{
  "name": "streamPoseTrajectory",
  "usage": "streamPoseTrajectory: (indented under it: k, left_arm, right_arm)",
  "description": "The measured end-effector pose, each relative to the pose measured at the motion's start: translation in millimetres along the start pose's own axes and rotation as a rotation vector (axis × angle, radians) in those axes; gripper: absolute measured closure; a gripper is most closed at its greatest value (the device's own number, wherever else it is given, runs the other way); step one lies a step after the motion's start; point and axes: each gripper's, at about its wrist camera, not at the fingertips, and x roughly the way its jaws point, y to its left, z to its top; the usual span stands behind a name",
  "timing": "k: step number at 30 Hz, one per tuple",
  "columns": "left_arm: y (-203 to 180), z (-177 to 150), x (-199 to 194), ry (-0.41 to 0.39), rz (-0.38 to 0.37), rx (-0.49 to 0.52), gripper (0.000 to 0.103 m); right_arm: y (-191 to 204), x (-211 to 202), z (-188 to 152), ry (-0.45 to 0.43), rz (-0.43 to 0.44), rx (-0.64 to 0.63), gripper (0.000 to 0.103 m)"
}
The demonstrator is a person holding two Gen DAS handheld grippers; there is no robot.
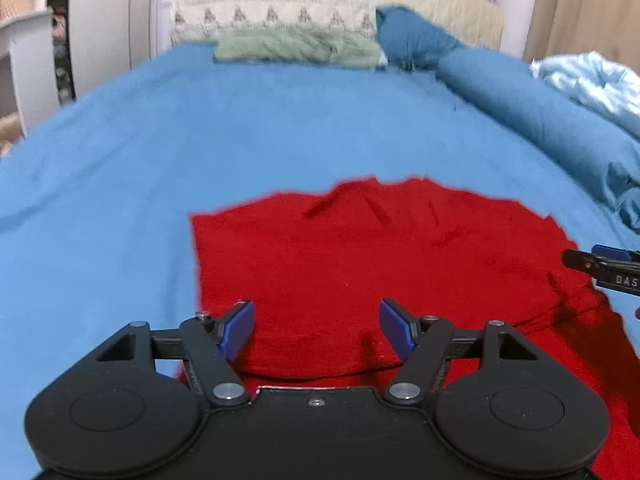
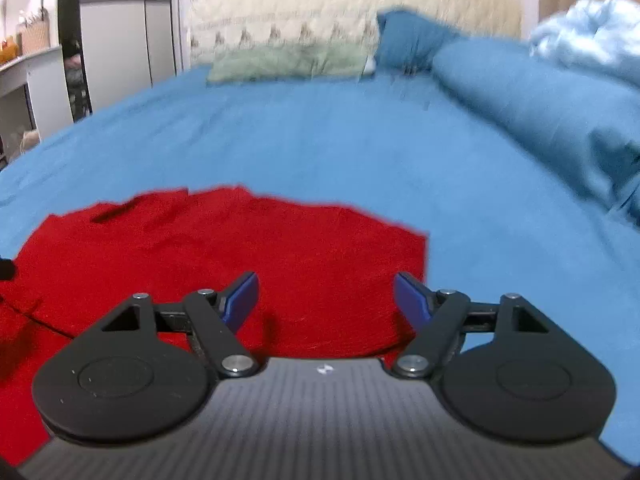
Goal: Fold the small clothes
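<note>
A red garment (image 1: 360, 264) lies spread flat on the blue bedsheet (image 1: 200, 140), with a few creases near its far edge. My left gripper (image 1: 317, 330) is open and empty, hovering over the garment's near left part. My right gripper (image 2: 325, 300) is open and empty over the garment's (image 2: 240, 256) near right part, its right finger close to the garment's right edge. The right gripper's tip shows at the right edge of the left wrist view (image 1: 600, 266).
A green pillow (image 1: 296, 46), a dark blue pillow (image 1: 412, 36) and a rolled blue duvet (image 1: 540, 120) lie at the bed's far and right side. A pale blue blanket (image 1: 592, 84) sits at the far right. White furniture (image 1: 36, 64) stands left of the bed.
</note>
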Motion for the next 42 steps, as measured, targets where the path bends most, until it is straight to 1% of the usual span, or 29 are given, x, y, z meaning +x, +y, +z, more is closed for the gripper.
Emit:
streamPoseTrajectory:
  k: [3,4,6,9,12,17,21,22,23,25,26,28,30,32,34,36,38,40,42]
  left_arm:
    - [2.1,-8.0,26.0,0.06,0.032,0.0,0.03]
    - [2.9,-9.9,27.0,0.048,0.033,0.004,0.029]
    - [-0.5,-9.4,26.1,0.049,0.042,0.016,0.029]
    - [-2.5,-5.0,18.6,0.059,0.052,0.004,0.029]
    - [-4.9,1.2,-6.1,0.028,0.054,0.0,0.029]
    - [-14.5,8.8,-75.6,-0.038,0.075,0.019,0.029]
    - [-25.0,5.4,-141.4,-0.084,0.082,0.012,0.029]
    - [-28.6,2.1,-158.9,-0.096,0.084,0.012,0.025]
    - [-32.3,-2.1,-178.2,-0.107,0.086,0.016,0.017]
    - [-38.0,-11.2,-209.5,-0.131,0.083,0.021,0.011]
    - [-40.5,-16.9,-223.8,-0.138,0.08,0.022,0.011]
    - [-42.8,-30.1,-248.6,-0.134,0.062,0.011,0.01]
    - [-40.5,-43.7,-266.2,-0.123,0.041,-0.017,0.01]
    - [-37.1,-60.2,-278.7,-0.106,0.03,-0.054,0.01]
    - [-34.4,-75.7,-285.5,-0.085,0.028,-0.08,0.01]
    - [-30.9,-95.3,-284.9,-0.046,0.036,-0.106,0.01]
    - [-28.2,-116.3,-283.0,-0.003,0.04,-0.12,0.01]
    - [-24.9,-137.4,-277.5,0.031,0.051,-0.129,0.01]
    - [-20.5,-156.1,-267.1,0.06,0.057,-0.137,0.011]
  right_arm:
    - [-7.4,24.6,-5.9,0.06,-0.024,0.053,0.013]
    - [-10.3,31.8,-8.6,0.078,-0.021,0.074,0.012]
    - [-14.4,33.0,-14.8,0.061,-0.01,0.093,0.012]
    - [-13.0,26.7,-13.7,0.057,-0.005,0.073,0.012]
    - [-17.2,6.1,-7.3,0.026,0.021,0.094,0.012]
    - [-23.3,-62.7,10.0,-0.042,0.042,0.06,0.012]
    - [-32.4,-139.2,20.0,-0.078,0.07,0.05,0.012]
    - [-34.5,-157.2,22.5,-0.08,0.07,0.046,0.011]
    - [-35.1,-177.3,23.9,-0.077,0.07,0.039,0.011]
    - [-38.0,-214.4,22.9,-0.067,0.073,0.027,0.011]
    - [-41.1,-234.3,20.1,-0.066,0.078,0.024,0.01]
    - [-47.4,-268.0,12.0,-0.062,0.095,0.032,0.008]
    - [-53.3,-297.6,-0.4,-0.051,0.111,0.038,0.008]
    - [-56.0,-318.9,-13.5,-0.037,0.114,0.036,0.008]
    - [-58.9,-337.4,-31.8,-0.024,0.118,0.039,0.005]
    - [-59.0,-344.4,-54.0,0.014,0.121,0.043,0.005]
    - [-56.6,-343.2,-77.2,0.064,0.117,0.064,0.005]
    - [-54.7,-334.7,-101.8,0.112,0.116,0.085,0.005]
    - [-53.3,-325.8,-122.3,0.148,0.095,0.095,0.005]
